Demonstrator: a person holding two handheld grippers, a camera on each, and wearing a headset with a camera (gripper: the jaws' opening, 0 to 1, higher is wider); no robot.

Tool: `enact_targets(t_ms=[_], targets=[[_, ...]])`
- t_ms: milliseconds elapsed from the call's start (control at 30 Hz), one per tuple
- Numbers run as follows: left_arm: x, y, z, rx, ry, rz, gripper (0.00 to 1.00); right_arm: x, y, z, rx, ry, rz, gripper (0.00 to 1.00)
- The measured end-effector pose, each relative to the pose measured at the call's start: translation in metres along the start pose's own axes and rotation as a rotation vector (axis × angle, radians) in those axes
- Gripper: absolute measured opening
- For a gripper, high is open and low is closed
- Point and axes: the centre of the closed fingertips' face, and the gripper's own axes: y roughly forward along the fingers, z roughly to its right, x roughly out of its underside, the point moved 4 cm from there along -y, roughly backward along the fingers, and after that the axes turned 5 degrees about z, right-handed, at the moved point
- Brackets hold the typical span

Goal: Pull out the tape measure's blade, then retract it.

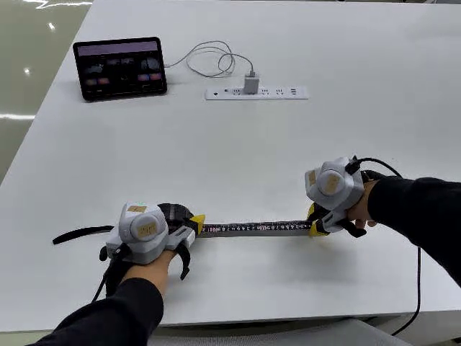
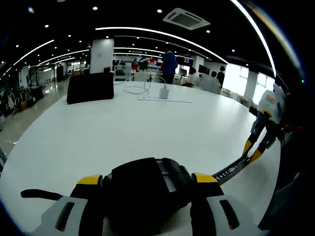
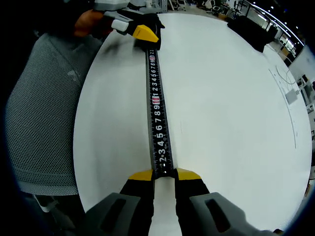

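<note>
Your left gripper point(image 2: 146, 179) clamps the black case point(image 2: 142, 199) between its yellow tips. Your right gripper point(image 3: 165, 173) pinches the free end of the blade point(image 3: 156, 108), which lies extended on the table point(image 1: 238, 151) between them, well apart from the tablet point(image 1: 120, 67).

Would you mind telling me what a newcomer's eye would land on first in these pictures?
The extended tape blade, stretched flat across the near part of the white table, draws the eye first. The left tool clamps the black case at one end, and the right tool pinches the blade's tip at the other. Farther back sit a tablet and a power strip.
</note>
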Motion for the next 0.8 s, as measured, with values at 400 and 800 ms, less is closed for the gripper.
enact_targets(t_ms=[400,800], targets=[[0.0017,0.0006,-0.0011,0.006,0.003,-0.020,0.67,-0.0009,0.0008,0.0000,0.010,0.026,0.035,0.10],[0.0015,-0.0002,-0.0005,0.016,0.001,-0.018,0.66,-0.0023,0.0014,-0.0013,0.023,0.051,0.064,0.11]])
